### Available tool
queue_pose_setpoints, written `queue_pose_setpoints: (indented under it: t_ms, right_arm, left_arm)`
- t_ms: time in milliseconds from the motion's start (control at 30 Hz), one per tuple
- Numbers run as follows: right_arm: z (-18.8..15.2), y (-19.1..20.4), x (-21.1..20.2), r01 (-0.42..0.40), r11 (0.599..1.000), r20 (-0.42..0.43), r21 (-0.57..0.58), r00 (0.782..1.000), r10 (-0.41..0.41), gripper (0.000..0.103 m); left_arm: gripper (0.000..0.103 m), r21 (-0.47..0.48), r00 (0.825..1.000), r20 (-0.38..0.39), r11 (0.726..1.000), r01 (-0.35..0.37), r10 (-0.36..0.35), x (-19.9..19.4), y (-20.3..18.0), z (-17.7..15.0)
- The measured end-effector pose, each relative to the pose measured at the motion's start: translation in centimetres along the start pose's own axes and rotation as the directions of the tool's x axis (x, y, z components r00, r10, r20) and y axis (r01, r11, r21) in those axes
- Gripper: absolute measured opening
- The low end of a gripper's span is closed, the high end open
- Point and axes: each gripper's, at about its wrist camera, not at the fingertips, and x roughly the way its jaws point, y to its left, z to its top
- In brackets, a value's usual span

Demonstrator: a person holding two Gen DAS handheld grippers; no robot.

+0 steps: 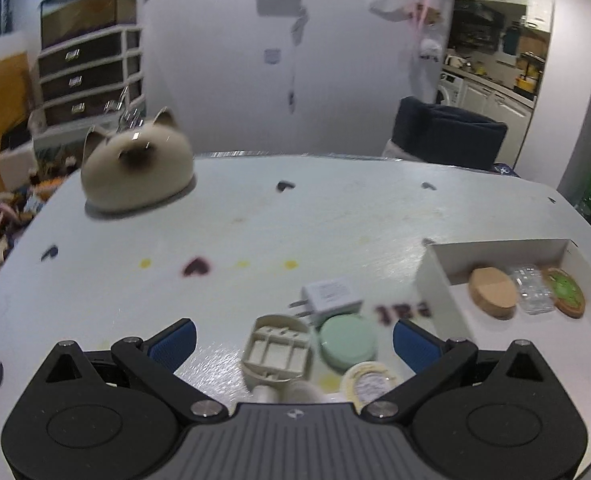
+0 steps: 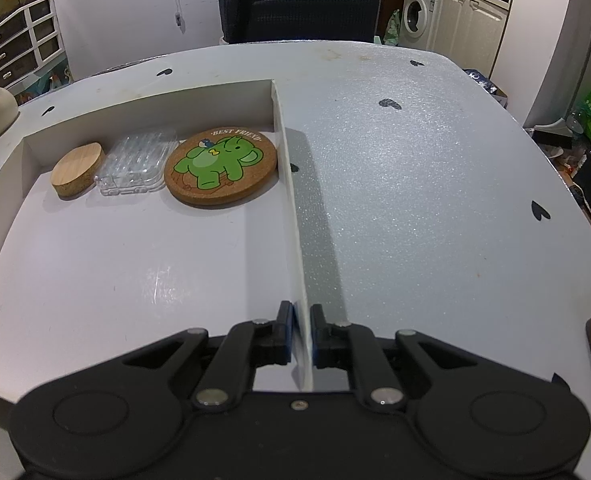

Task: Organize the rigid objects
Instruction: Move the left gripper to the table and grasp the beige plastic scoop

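Note:
My left gripper (image 1: 293, 340) is open above a cluster of small things on the table: a beige plastic plug cover (image 1: 276, 354), a mint-green round lid (image 1: 348, 343), a white charger (image 1: 331, 296) and a pale round tape roll (image 1: 369, 384). Nothing is held between its blue pads (image 1: 173, 344). My right gripper (image 2: 302, 334) is shut on the right wall of a shallow white box (image 2: 291, 200). Inside the box lie a wooden lid (image 2: 80, 170), a clear plastic case (image 2: 137, 166) and a cork coaster with a green elephant (image 2: 220, 165).
A cat-shaped ceramic holder (image 1: 137, 170) stands at the table's far left. A dark chair (image 2: 299, 10) sits behind the far edge. A drawer unit (image 1: 91, 76) is off to the left. The grey table (image 2: 415, 200) has black heart marks.

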Motion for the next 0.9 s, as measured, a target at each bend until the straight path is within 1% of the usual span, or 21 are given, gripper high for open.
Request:
queue_pose_setpoints:
  t_ms: [133,167,200,233,267,300,433,500,533,567,600,700,733,800,867,900]
  right_arm:
    - [0.0,0.0,0.0,0.000,1.000,0.001,0.001,1.000,0.000,0.010]
    - [0.0,0.0,0.0,0.000,1.000,0.001,0.001,1.000,0.000,0.010]
    - [0.0,0.0,0.0,0.000,1.000,0.001,0.001,1.000,0.000,0.010]
    - [0.0,0.0,0.0,0.000,1.000,0.001,0.001,1.000,0.000,0.010]
    - [0.0,0.0,0.0,0.000,1.000,0.001,0.001,1.000,0.000,0.010]
    - [0.0,0.0,0.0,0.000,1.000,0.001,0.001,1.000,0.000,0.010]
    - [0.0,-0.1,0.0,-0.003,1.000,0.002,0.003,1.000,0.003,0.010]
    - [0.0,-0.1,0.0,-0.005,1.000,0.004,0.004,1.000,0.005,0.010]
    - [0.0,-0.1,0.0,-0.006,1.000,0.004,0.005,1.000,0.006,0.010]
    - [0.0,-0.2,-0.1,-0.007,1.000,0.005,0.005,1.000,0.007,0.010]
    - [0.0,-0.2,-0.1,-0.007,1.000,0.006,0.006,1.000,0.007,0.010]
    - [0.0,-0.1,-0.1,-0.008,1.000,0.007,0.006,1.000,0.008,0.010]
    - [0.0,-0.2,-0.1,-0.010,1.000,0.007,0.007,1.000,0.010,0.010]
    - [-0.1,-0.3,-0.1,-0.013,1.000,0.008,0.009,1.000,0.013,0.010]
    - [-0.2,-0.3,-0.2,-0.014,1.000,0.009,0.009,1.000,0.014,0.010]
    - [-0.2,-0.3,-0.1,-0.015,1.000,0.010,0.008,1.000,0.015,0.010]
  left_arm:
    - [0.103,-0.067,0.999,-0.031,0.998,0.008,-0.010,1.6,1.9,-0.4]
    - [0.101,-0.077,0.999,-0.041,0.997,0.014,-0.017,2.0,2.2,-0.5]
    - [0.094,-0.079,0.998,-0.056,0.997,0.013,-0.018,2.4,2.5,-0.5]
    - [0.091,-0.075,0.998,-0.069,0.997,0.010,-0.015,2.9,2.6,-0.6]
    - [0.085,-0.069,0.996,-0.085,0.998,0.006,-0.012,3.3,2.6,-0.6]
    - [0.082,-0.063,0.995,-0.102,0.998,0.009,-0.016,3.7,2.7,-0.7]
    - [0.077,-0.024,0.989,-0.144,0.999,0.043,-0.046,4.9,2.4,-0.8]
    - [0.075,0.000,0.986,-0.161,0.999,0.042,-0.042,5.5,2.1,-0.8]
    - [0.073,0.015,0.985,-0.170,0.999,0.037,-0.034,5.8,1.9,-0.9]
    - [0.068,0.028,0.984,-0.178,0.999,0.037,-0.032,6.1,1.7,-0.9]
    - [0.065,0.040,0.982,-0.186,0.998,0.038,-0.030,6.3,1.5,-0.9]
    - [0.062,0.069,0.978,-0.206,0.997,0.038,-0.024,7.0,1.0,-0.9]
    - [0.059,0.076,0.977,-0.211,0.996,0.036,-0.020,7.3,0.9,-0.9]
    - [0.054,0.077,0.976,-0.217,0.996,0.033,-0.016,7.7,0.7,-0.9]
    - [0.050,0.090,0.977,-0.212,0.996,0.013,0.006,7.9,0.6,-0.7]
    - [0.050,0.094,0.977,-0.212,0.996,0.008,0.012,7.9,0.5,-0.7]
